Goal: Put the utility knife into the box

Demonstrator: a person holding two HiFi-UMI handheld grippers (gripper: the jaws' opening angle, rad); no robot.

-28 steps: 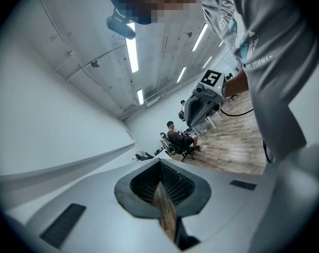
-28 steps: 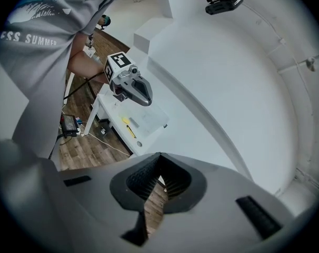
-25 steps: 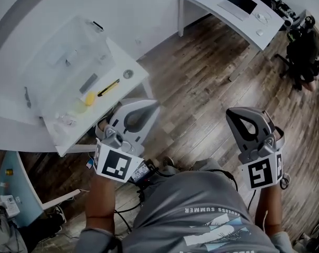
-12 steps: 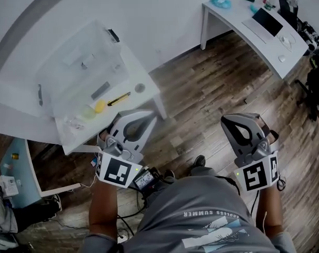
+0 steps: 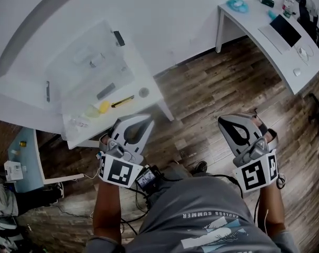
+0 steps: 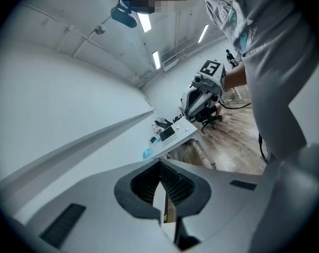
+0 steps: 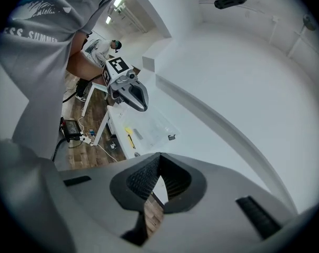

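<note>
The utility knife point(image 5: 122, 101), yellow and black, lies on the white table point(image 5: 149, 80) just in front of the clear plastic box point(image 5: 91, 70). A yellow lump point(image 5: 103, 107) rests to the knife's left. My left gripper point(image 5: 148, 119) hangs shut and empty over the floor just short of the table's near edge, below the knife. My right gripper point(image 5: 223, 121) is far to the right over the wooden floor, jaws together with nothing in them. In the right gripper view the knife point(image 7: 130, 140) and box point(image 7: 157, 128) show on the table beyond the left gripper point(image 7: 130, 95).
A small round object point(image 5: 143, 93) lies by the knife's right end, and a dark strip point(image 5: 48, 91) at the table's left. A second white desk with a laptop point(image 5: 286, 30) stands at the back right. Cables and a small device point(image 5: 148, 179) lie by the person's feet.
The head view has swung, so the table and the far desk sit further right in it. Both grippers stay shut in much the same place in front of the person.
</note>
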